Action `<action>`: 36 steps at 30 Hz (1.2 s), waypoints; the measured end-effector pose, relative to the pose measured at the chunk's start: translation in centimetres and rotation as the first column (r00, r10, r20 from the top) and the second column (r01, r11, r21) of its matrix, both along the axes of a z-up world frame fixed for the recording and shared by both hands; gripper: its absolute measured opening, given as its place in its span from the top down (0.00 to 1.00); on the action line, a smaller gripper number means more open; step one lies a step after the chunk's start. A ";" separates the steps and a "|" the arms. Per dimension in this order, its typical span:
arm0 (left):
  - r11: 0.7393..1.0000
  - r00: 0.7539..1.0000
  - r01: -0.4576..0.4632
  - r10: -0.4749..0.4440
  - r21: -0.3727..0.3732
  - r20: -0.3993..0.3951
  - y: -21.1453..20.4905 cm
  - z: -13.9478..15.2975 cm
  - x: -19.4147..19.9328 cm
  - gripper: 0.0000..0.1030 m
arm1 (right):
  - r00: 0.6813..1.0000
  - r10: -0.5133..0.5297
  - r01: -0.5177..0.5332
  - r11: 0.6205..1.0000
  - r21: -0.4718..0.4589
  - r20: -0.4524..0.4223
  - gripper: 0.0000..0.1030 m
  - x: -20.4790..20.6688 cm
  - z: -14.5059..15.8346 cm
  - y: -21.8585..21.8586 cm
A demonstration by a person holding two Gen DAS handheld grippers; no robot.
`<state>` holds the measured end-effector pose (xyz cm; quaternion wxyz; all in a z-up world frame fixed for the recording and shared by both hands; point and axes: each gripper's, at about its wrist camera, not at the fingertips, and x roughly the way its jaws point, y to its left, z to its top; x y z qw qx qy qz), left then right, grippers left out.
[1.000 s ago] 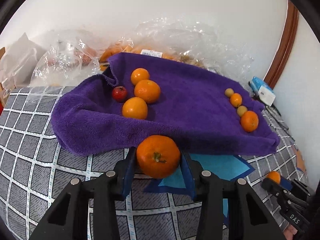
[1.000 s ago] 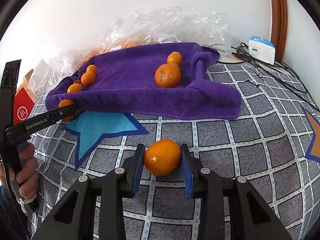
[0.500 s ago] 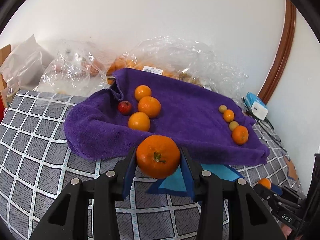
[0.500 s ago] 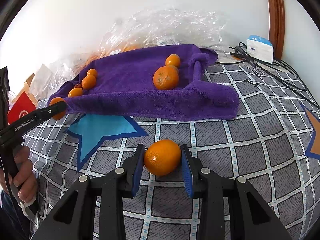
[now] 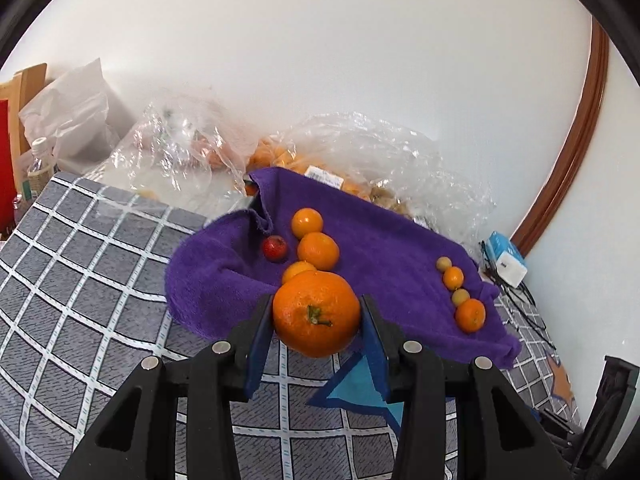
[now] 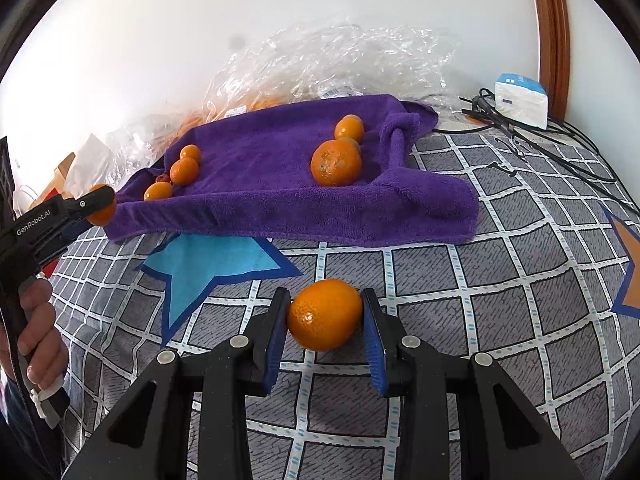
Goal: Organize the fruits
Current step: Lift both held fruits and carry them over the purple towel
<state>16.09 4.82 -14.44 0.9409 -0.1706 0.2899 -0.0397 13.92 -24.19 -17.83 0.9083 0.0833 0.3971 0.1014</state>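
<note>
The left gripper (image 5: 317, 314) has its fingers (image 5: 258, 338) pinching a large orange (image 5: 316, 314), stem end facing the camera. It is held in the air at the near edge of the purple towel (image 5: 380, 248); seen from the right wrist, this gripper (image 6: 98, 206) and its fruit sit just off the towel's left corner, with the person's hand (image 6: 38, 332) wrapped round the handle.

The right gripper (image 6: 325, 316) has its fingers (image 6: 278, 320) clamped on a second orange (image 6: 325, 314), low over the grey checked cover (image 6: 500, 280), near a blue star patch (image 6: 216, 260) and in front of the towel.

On the towel, the left-wrist view shows two groups. One is a row of three oranges (image 5: 318, 251) with a small red fruit (image 5: 274, 247) beside them, near the folded left corner; the nearest of the three is partly hidden behind the held fruit. The other is a line of four along the right side: two small pale fruits (image 5: 442, 263) alternating with two small orange ones (image 5: 470, 315). The groups lie well apart.

Behind the towel, crumpled clear plastic bags (image 5: 380, 152) holding more orange fruit rest against the white wall. A white and blue box (image 6: 520, 98) with black cables (image 6: 560, 148) sits at the far right.
</note>
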 end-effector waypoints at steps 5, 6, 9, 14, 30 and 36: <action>1.000 0.999 -0.019 0.019 -0.018 0.031 0.6 0.7 -0.5 0.61 | 1.000 -0.023 0.023 1.000 -0.005 -0.011 0.66 0.2 0.0 -0.3; 1.000 0.999 -0.019 0.019 -0.021 0.032 0.6 0.7 -0.5 0.61 | 0.999 -0.030 0.030 0.999 -0.011 -0.018 0.66 0.2 0.0 -0.3; 0.999 0.999 -0.011 0.012 -0.039 0.034 0.8 0.9 -0.6 0.61 | 0.999 -0.033 0.033 0.999 -0.020 -0.020 0.66 0.2 0.1 -0.2; 0.999 0.999 -0.014 0.016 -0.036 0.045 0.7 1.1 -0.9 0.61 | 0.999 -0.046 0.046 0.999 -0.023 -0.022 0.66 0.1 0.5 -0.4; 0.999 0.999 -0.048 0.049 -0.021 0.025 1.1 0.9 -0.5 0.61 | 0.996 -0.069 0.072 0.995 -0.063 0.055 0.66 2.2 5.5 -1.8; 0.998 0.998 -0.061 0.060 0.015 0.013 1.2 1.6 -0.4 0.61 | 0.995 -0.041 0.047 0.997 -0.066 0.090 0.66 4.8 7.3 -1.5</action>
